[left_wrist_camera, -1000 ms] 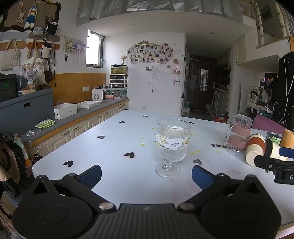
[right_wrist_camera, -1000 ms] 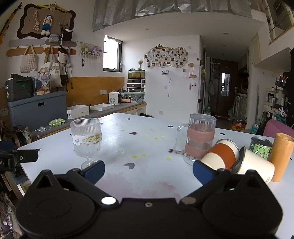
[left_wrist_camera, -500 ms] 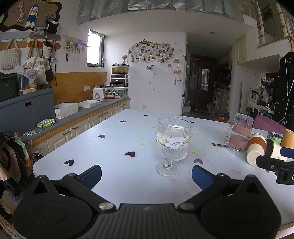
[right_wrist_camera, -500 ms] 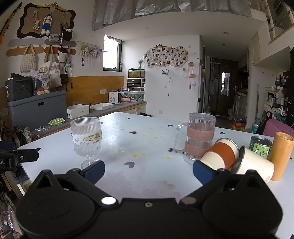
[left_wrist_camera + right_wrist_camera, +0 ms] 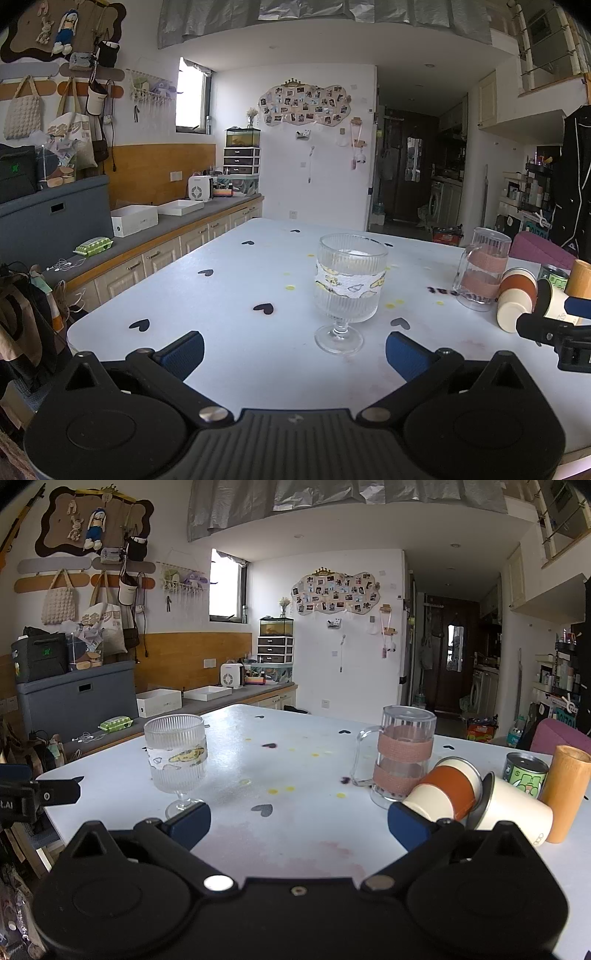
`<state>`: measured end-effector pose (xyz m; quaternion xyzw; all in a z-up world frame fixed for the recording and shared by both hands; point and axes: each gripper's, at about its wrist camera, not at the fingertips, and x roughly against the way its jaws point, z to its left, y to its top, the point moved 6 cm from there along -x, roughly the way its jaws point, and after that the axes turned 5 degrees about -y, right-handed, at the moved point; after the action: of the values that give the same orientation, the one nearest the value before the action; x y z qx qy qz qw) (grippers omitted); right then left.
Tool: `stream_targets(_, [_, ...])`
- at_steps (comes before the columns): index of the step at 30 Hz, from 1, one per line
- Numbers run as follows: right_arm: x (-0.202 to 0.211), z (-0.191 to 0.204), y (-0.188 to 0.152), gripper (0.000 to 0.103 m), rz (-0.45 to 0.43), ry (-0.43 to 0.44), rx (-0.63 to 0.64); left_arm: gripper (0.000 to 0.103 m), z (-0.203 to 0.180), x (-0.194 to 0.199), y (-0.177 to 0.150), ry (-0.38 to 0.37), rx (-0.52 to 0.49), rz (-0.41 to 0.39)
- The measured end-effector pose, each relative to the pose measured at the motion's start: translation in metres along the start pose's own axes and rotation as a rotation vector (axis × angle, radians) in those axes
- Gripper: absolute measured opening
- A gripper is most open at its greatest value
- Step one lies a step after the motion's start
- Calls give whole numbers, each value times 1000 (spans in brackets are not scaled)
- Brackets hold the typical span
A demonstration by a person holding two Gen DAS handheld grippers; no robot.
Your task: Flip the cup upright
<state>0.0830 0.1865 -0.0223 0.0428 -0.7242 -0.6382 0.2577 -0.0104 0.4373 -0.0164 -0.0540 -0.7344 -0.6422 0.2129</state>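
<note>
- Left gripper [image 5: 294, 350] held low over the near edge of the white table [image 5: 229, 295], jaws spread wide apart, nothing between the blue pads [image 5: 183, 352]
- Right gripper [image 5: 299, 825] likewise spread wide, empty, low over the same table [image 5: 295, 834]
- Ribbed stemmed glass [image 5: 349, 291] upright on its foot just ahead of the left gripper, nearer its right pad, clear of both pads; same glass [image 5: 176, 760] at the left of the right wrist view, its foot partly hidden behind the left pad
- Orange and cream paper cup [image 5: 445, 794] lying on its side, base toward the camera, just beyond the right gripper's right pad [image 5: 406, 829]; contact with the pad impossible to tell
- White paper cup [image 5: 513, 812] also lying on its side, tucked against the orange one's mouth end
- Glass mug with pink bands [image 5: 402, 757] upright just behind the fallen cups, handle to the left
- Green printed can [image 5: 526, 773] and wooden tumbler [image 5: 565, 794] upright at the far right, beside each other
- Black heart stickers [image 5: 264, 307] and yellow dots scattered over the tabletop
- Tip of the right gripper visible at the right edge of the left wrist view, near the fallen cups [image 5: 515, 304]
</note>
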Motion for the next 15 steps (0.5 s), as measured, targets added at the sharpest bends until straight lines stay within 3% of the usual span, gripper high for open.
stream_targets(15, [0,0,1,103,0,2,2,103,2,1,0,1,2,3])
